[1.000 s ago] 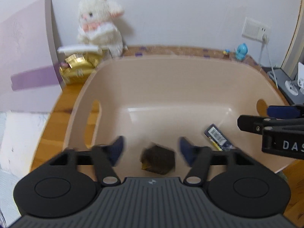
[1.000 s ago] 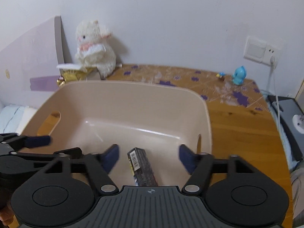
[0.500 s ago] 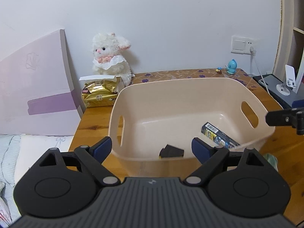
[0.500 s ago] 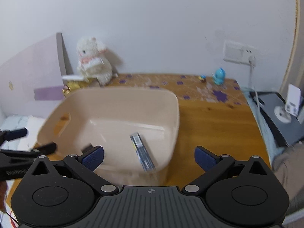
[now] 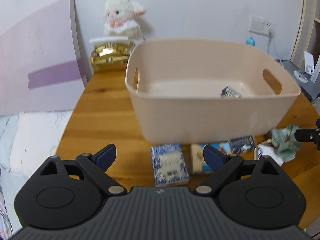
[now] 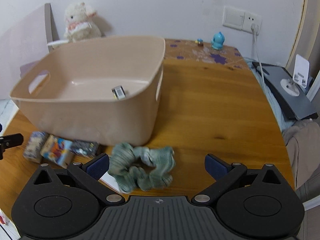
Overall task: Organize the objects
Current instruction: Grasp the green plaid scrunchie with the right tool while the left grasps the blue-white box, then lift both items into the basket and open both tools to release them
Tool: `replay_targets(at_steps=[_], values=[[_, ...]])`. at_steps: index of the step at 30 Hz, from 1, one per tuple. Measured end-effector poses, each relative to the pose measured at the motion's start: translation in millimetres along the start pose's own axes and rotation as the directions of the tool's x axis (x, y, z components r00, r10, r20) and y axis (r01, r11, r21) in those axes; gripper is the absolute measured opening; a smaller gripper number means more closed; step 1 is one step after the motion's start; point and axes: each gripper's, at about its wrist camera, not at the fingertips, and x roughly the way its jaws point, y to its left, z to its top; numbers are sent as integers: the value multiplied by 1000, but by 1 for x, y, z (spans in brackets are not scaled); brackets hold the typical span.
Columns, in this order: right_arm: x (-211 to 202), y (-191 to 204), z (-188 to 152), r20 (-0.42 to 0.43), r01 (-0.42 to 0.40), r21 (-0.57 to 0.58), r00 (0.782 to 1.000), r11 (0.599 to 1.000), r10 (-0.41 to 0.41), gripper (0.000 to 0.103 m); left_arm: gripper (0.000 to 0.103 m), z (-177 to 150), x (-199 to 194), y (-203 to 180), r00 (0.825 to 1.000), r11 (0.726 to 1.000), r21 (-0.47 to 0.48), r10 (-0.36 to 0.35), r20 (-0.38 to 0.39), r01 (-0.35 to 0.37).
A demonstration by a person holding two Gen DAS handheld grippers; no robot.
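A beige plastic bin (image 5: 210,108) (image 6: 96,104) stands on the wooden table, with a small dark pack (image 5: 231,93) (image 6: 119,92) inside. In front of it lie a blue-white patterned box (image 5: 169,167) (image 6: 33,147), a colourful box (image 5: 198,158) (image 6: 57,150), a dark packet (image 5: 242,143) (image 6: 84,147) and a green scrunchie (image 5: 287,139) (image 6: 142,167). My left gripper (image 5: 160,157) is open and empty, just above the patterned box. My right gripper (image 6: 157,165) is open and empty, with the scrunchie between its fingers.
A white plush lamb (image 5: 122,18) and a gold tissue pack (image 5: 109,57) sit at the back left beside a pink board (image 5: 38,60). A blue figurine (image 6: 218,41) and a wall socket with cable (image 6: 254,28) are at the back right. A grey device (image 6: 286,90) lies off the table's right edge.
Both grippers pulled back out of the bin and lowered to the table's front. They opened wider, leaving a dark block and the pack in the bin. The front objects came into view.
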Motion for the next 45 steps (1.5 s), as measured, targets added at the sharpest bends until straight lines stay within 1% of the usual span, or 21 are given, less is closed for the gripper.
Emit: replay_targets(at_steps=[3, 5, 10, 12, 14, 15, 17, 18, 19, 20, 21, 22, 23, 24, 26, 31, 37, 41, 45], values=[[12, 0, -5, -8, -3, 3, 1000, 1000, 3, 101, 95, -7, 14, 2, 999, 1000, -14, -10, -35, 10], [18, 1, -8, -18, -14, 4, 1000, 1000, 14, 97, 95, -10, 24, 3, 998, 999, -24, -22, -60, 21], [33, 6, -14, -47, -45, 6, 998, 999, 45, 96, 95, -16, 48, 3, 992, 999, -43, -34, -125, 29], [36, 7, -17, -54, -69, 12, 996, 998, 70, 92, 95, -17, 52, 5, 991, 997, -64, -46, -128, 38], [37, 8, -20, -57, -71, 11, 996, 997, 71, 84, 93, -16, 52, 7, 990, 996, -78, -56, -130, 46], [38, 8, -21, -51, -75, 10, 996, 997, 75, 82, 91, -16, 52, 7, 989, 995, -81, -61, -133, 51], [35, 8, -22, -38, -97, 19, 995, 995, 97, 67, 80, -15, 51, 8, 987, 993, -90, -85, -138, 73], [34, 8, -22, -38, -104, 23, 994, 994, 105, 64, 76, -15, 49, 8, 985, 992, -95, -98, -139, 86], [32, 9, -23, -37, -103, 23, 994, 994, 104, 59, 70, -15, 48, 7, 984, 991, -99, -108, -140, 94], [30, 10, -23, -36, -103, 20, 994, 995, 103, 53, 63, -14, 46, 6, 984, 990, -103, -113, -141, 99], [28, 10, -24, -30, -103, 20, 994, 994, 104, 49, 60, -14, 45, 5, 983, 989, -106, -119, -140, 105], [26, 10, -24, -29, -103, 21, 994, 994, 103, 43, 53, -14, 43, 4, 982, 988, -108, -127, -141, 112], [24, 10, -25, -24, -106, 23, 994, 994, 106, 38, 50, -14, 42, 3, 981, 987, -107, -130, -142, 116], [21, 10, -26, -19, -109, 26, 994, 994, 109, 36, 49, -13, 40, 2, 981, 988, -105, -131, -142, 116], [17, 9, -28, -12, -111, 29, 994, 993, 112, 28, 48, -13, 41, 1, 982, 989, -95, -125, -140, 112], [2, 5, -30, 24, -121, 36, 992, 992, 120, 22, 47, -15, 38, 2, 983, 989, -103, -123, -136, 109], [-21, 7, -29, 73, -133, 16, 989, 991, 131, 21, 46, -18, 26, 8, 986, 987, -114, -123, -113, 110], [-43, 10, -28, 118, -145, -1, 982, 989, 145, 20, 46, -15, 7, 12, 989, 987, -110, -124, -80, 115], [-68, 10, -23, 178, -147, -27, 973, 989, 150, 20, 46, -9, -22, 13, 993, 991, -80, -112, -21, 110]])
